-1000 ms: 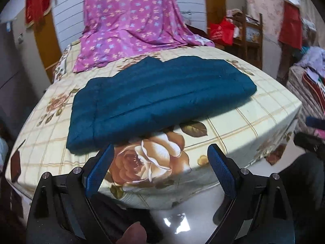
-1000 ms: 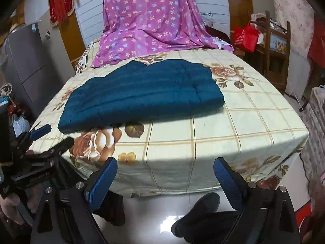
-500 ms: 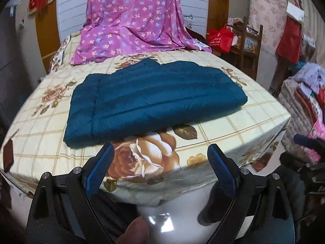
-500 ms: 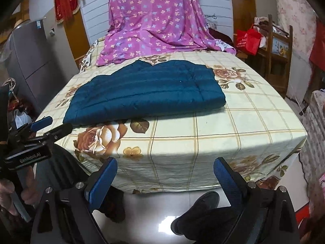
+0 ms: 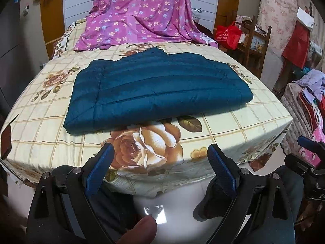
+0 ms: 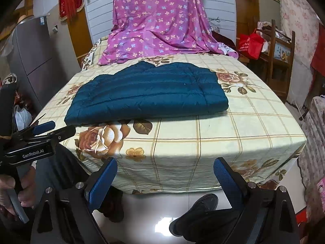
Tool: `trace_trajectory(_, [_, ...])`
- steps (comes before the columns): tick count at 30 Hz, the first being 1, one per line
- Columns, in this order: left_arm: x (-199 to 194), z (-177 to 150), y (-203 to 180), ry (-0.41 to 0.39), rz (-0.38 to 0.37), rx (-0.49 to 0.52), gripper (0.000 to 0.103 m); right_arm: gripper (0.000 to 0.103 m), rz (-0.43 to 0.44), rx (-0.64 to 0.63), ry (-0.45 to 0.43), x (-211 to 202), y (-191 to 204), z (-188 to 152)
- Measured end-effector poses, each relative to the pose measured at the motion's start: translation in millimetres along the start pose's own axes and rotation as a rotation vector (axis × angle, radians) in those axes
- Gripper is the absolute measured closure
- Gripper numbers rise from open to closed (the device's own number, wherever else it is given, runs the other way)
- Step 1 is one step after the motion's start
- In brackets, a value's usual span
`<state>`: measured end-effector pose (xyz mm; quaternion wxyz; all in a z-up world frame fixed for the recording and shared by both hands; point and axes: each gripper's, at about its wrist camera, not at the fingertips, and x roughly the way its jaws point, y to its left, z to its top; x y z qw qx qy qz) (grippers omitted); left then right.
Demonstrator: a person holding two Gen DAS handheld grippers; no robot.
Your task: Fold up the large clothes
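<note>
Left wrist view: over the last second the camera has drawn back and risen from the bed (image 5: 264, 122), so the bed's front edge now sits lower in frame and more shiny floor (image 5: 172, 209) shows below it. The jacket (image 5: 154, 89), dark teal and quilted, has not shifted; it lies as a flat, wide folded slab across the middle of the bed, its near edge just behind the big printed rose (image 5: 142, 146). The retreat, with the jacket left neat, suggests the fold is done or nearly so. The left tongs (image 5: 160, 158) stand spread wide, released, with nothing between the blue pads and nothing touching them; they hang in front of the bed's edge, well apart from the jacket. A thumb tip (image 5: 140, 230) shows at the bottom. The right tongs' tip (image 5: 304, 142) pokes in at the right margin.

Right wrist view: the same backing away shows here; the bed (image 6: 243, 134) has dropped in frame and the person's shoes (image 6: 195, 207) appear on the floor. The jacket (image 6: 150, 93) lies left of centre on the bed, below the purple flowered sheet (image 6: 160, 20). The right tongs (image 6: 165, 172) are also released and wide apart, empty, off the bed. The left tongs (image 6: 43, 128) show at the left, held low beside the bed's corner.
</note>
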<state>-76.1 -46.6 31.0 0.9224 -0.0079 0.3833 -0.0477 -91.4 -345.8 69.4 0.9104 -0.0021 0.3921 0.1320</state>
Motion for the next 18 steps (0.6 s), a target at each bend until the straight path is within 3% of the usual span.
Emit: trace_trajectory(18, [1.4, -3.5, 0.3, -0.001, -0.012, 0.018, 0.01, 0.008, 0.003, 0.0, 0.006, -0.2, 3.4, 0.3])
